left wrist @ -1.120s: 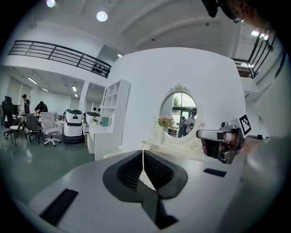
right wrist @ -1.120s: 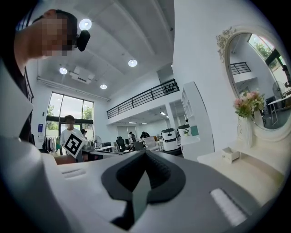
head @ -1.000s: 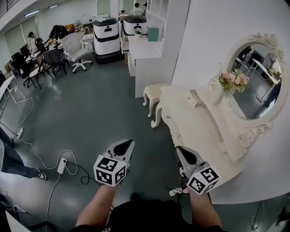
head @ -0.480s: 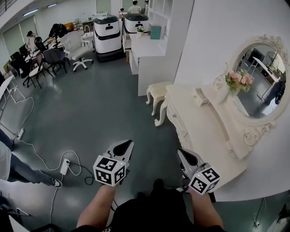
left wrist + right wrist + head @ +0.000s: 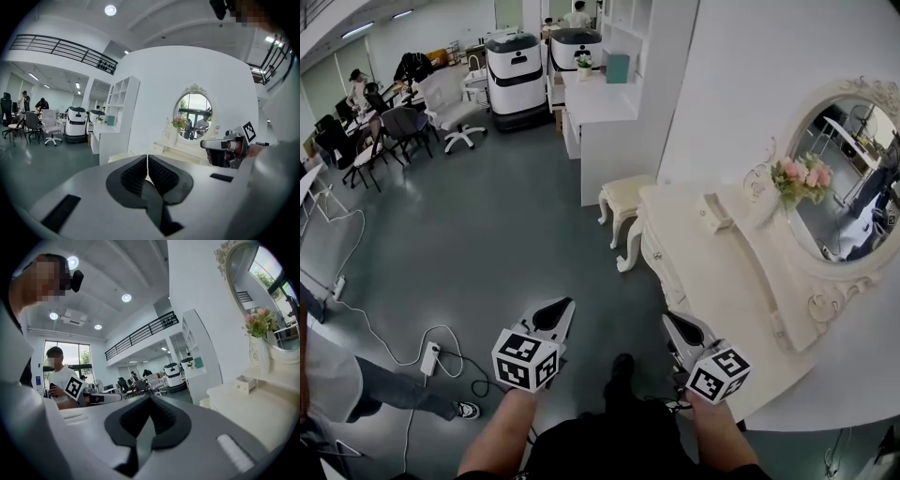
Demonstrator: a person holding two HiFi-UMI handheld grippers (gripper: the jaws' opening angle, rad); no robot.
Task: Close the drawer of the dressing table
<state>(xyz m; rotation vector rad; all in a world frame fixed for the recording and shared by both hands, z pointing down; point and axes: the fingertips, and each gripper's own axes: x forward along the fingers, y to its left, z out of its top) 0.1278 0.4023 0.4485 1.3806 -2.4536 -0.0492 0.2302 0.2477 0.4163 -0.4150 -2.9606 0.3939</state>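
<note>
Head view: dressing table on your right. Small drawer sits pulled out on its top, beside vase. Drawer lies ahead-right of your right gripper, well apart. Left gripper farther off. Push line likely runs toward mirror.
Left gripper view: jaws pressed together, empty.
Right gripper view: jaws together, nothing between. Drawer's contents not visible; vase holds pink flowers.

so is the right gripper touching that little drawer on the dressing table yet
Apart. In the head view, bare tabletop lies between the right gripper and the little drawer.
</note>
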